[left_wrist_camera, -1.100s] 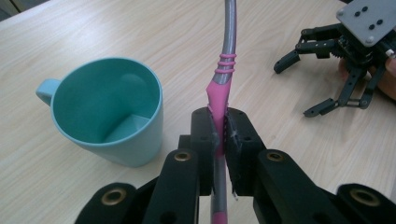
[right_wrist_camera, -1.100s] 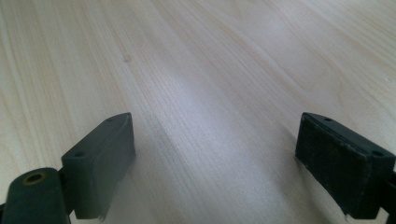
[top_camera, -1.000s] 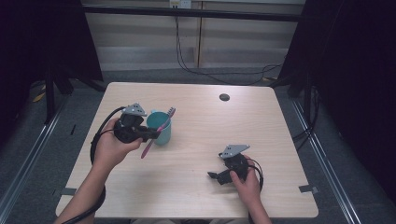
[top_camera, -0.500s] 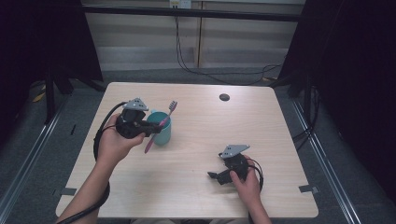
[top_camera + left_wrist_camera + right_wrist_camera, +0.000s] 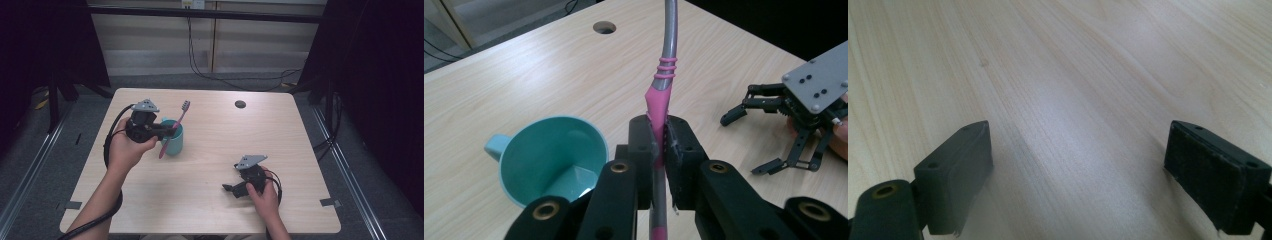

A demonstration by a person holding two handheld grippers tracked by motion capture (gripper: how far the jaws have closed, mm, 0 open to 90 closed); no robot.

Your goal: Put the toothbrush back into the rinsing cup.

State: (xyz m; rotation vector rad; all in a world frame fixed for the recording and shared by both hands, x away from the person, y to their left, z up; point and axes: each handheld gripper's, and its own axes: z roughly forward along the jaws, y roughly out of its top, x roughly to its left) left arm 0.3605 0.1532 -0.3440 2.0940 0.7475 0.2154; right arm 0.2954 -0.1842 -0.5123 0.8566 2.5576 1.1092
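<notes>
The teal cup (image 5: 555, 162) stood open and empty on the table (image 5: 210, 200), just below and beside the left gripper (image 5: 659, 150), whose jaws were clamped tight on the pink-and-grey toothbrush (image 5: 663, 75). The brush slanted up past the cup's rim, bristle head topmost, its lower end hanging in front of the cup wall. Well apart, the right gripper (image 5: 1078, 165) rested on bare wood, jaws spread wide with nothing between them. A small round hole (image 5: 240, 104) lay beyond, nothing blocking the cup's mouth
</notes>
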